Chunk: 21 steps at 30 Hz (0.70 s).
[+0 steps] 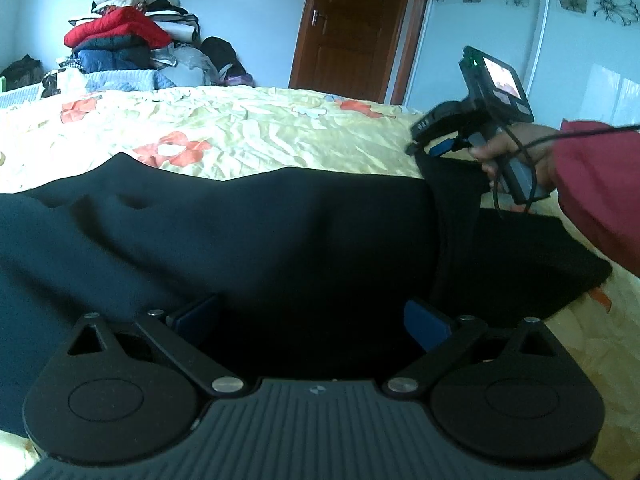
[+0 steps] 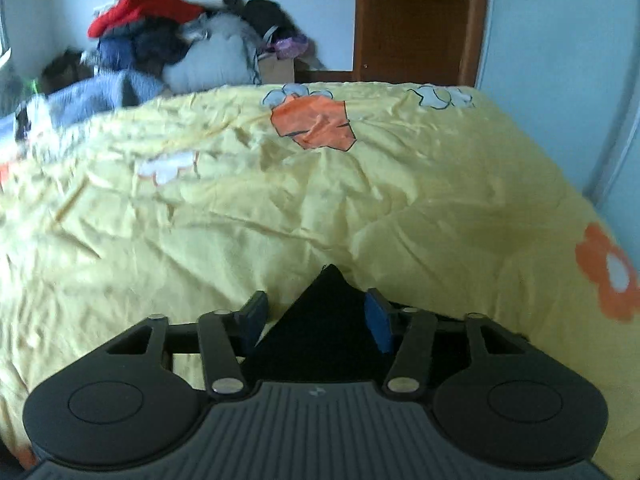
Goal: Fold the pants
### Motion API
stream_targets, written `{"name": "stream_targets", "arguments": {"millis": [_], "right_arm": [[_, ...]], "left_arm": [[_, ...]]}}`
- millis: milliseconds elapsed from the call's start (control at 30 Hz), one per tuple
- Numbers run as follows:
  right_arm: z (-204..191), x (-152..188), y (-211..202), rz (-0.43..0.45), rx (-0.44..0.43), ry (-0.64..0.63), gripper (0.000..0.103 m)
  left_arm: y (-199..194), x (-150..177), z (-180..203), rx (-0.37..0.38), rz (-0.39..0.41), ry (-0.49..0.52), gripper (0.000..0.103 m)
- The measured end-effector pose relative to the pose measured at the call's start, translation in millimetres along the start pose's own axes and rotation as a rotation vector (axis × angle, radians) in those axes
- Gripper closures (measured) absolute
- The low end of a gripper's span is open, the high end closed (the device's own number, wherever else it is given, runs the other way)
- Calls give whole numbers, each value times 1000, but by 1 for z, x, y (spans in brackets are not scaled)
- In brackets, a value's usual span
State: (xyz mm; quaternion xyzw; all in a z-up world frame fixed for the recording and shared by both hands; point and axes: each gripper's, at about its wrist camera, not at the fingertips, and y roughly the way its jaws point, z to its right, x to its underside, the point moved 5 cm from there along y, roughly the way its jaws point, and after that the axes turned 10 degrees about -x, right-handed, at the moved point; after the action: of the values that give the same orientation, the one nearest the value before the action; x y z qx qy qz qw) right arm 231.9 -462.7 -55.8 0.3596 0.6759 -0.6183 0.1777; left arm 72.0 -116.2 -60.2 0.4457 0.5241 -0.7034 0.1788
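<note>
Black pants (image 1: 248,236) lie spread across a yellow flowered bedspread (image 1: 240,128). My left gripper (image 1: 308,320) hovers low over the pants' near edge with its blue pads wide apart, open, black cloth between and under them. My right gripper (image 1: 434,146) shows at the right in the left wrist view, lifting a fold of the pants off the bed. In the right wrist view a pointed corner of black pants (image 2: 328,312) sits between my right gripper's (image 2: 318,318) blue pads, which are partly closed around it.
A tall pile of folded clothes and bags (image 1: 128,36) stands behind the bed at the far left. A brown wooden door (image 1: 352,24) is at the back. A wardrobe with flower prints (image 1: 560,20) is to the right. The bedspread (image 2: 360,200) stretches ahead.
</note>
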Motion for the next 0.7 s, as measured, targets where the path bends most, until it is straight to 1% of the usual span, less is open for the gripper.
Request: {"name": "stream_targets", "arguments": {"millis": [33, 67, 167, 267, 333, 400, 433, 567, 700], "right_arm": [[1, 0, -2, 2, 7, -7, 76], [4, 1, -5, 8, 9, 0, 83], [18, 4, -18, 55, 4, 50, 91], [31, 8, -40, 140, -34, 115, 92], [41, 16, -65, 214, -90, 176, 92], [52, 24, -88, 275, -124, 227, 92], [60, 30, -101, 307, -143, 261, 94], [88, 55, -144, 388, -197, 378, 96], [103, 72, -174, 432, -237, 408, 96]], "left_arm": [[0, 0, -1, 5, 1, -7, 3], [1, -1, -1, 8, 1, -12, 3], [1, -1, -3, 17, 3, -23, 3], [2, -2, -3, 23, 4, -29, 2], [2, -2, -3, 27, 4, -34, 2], [2, -2, -4, 32, 5, -39, 2], [2, -2, -4, 35, 6, -41, 2], [-3, -3, -2, 83, 26, -43, 2], [-14, -8, 19, 153, 43, 6, 2]]}}
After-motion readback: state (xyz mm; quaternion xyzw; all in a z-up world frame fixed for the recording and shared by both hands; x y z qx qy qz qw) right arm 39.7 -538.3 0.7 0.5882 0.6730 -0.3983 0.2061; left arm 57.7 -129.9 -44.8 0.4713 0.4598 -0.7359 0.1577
